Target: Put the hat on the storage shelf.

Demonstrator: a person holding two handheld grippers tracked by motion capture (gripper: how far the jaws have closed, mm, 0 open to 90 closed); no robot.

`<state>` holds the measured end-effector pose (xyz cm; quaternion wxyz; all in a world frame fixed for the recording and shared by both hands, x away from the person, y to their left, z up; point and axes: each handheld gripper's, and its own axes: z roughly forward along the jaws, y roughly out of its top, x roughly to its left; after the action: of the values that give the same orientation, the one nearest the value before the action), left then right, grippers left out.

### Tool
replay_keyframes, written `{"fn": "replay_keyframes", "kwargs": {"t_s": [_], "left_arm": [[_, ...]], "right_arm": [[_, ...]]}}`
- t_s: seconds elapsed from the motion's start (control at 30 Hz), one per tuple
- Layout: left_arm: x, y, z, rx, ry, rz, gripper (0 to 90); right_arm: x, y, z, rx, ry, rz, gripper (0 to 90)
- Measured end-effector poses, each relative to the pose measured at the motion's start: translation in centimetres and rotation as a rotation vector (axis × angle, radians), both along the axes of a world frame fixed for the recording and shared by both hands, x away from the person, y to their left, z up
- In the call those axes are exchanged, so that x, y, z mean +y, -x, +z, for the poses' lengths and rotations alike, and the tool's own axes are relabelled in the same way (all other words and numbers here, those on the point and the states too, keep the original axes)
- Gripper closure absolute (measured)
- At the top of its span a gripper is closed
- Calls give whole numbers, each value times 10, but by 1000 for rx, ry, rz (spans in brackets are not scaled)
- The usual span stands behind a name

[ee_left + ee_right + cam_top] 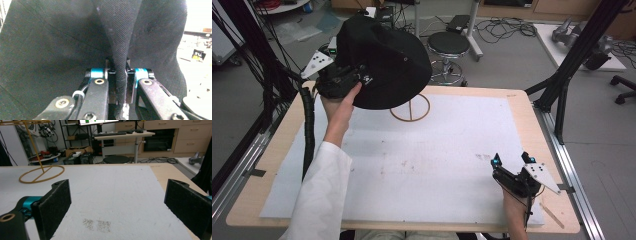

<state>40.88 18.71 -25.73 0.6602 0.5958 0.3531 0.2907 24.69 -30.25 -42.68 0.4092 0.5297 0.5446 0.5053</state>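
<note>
in the high view we hold the black hat [384,60] up in the air with our left gripper [343,79], which pinches its brim, so the hat hangs over the far left of the table above the gold wire stand [410,108], whose ring base rests on the white mat [437,155]; we judge that we are carrying the hat to the stand, and the next move calls for lowering the crown squarely onto the stand's top without tipping it. our right gripper [511,161] rests near the table's right front corner, holding nothing. in the left gripper view the jaws are closed tight on a fold of the hat's twill fabric [120,72], which rises between them. in the right gripper view the two black pads [55,202] stand wide apart over the mat, and the stand [41,173] sits far off at upper left. we can read no brand, label or writing in any view.
</note>
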Motion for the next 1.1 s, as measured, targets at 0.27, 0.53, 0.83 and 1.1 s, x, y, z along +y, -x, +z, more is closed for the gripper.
{"fn": "replay_keyframes", "kwargs": {"t_s": [0.27,0.53,0.83,1.1], "left_arm": [[-23,-30,2,9,2,-17,861],[-46,-61,17,14,5,-20,861],[-69,-87,27,37,-105,-20,861],[-71,-101,23,114,-109,-21,860]], "right_arm": [[0,0,-1,4,5,9,61],[-2,-2,-1,-5,-8,4,62],[-2,-5,0,-5,-12,13,70],[0,-3,2,-12,-6,31,74]]}}
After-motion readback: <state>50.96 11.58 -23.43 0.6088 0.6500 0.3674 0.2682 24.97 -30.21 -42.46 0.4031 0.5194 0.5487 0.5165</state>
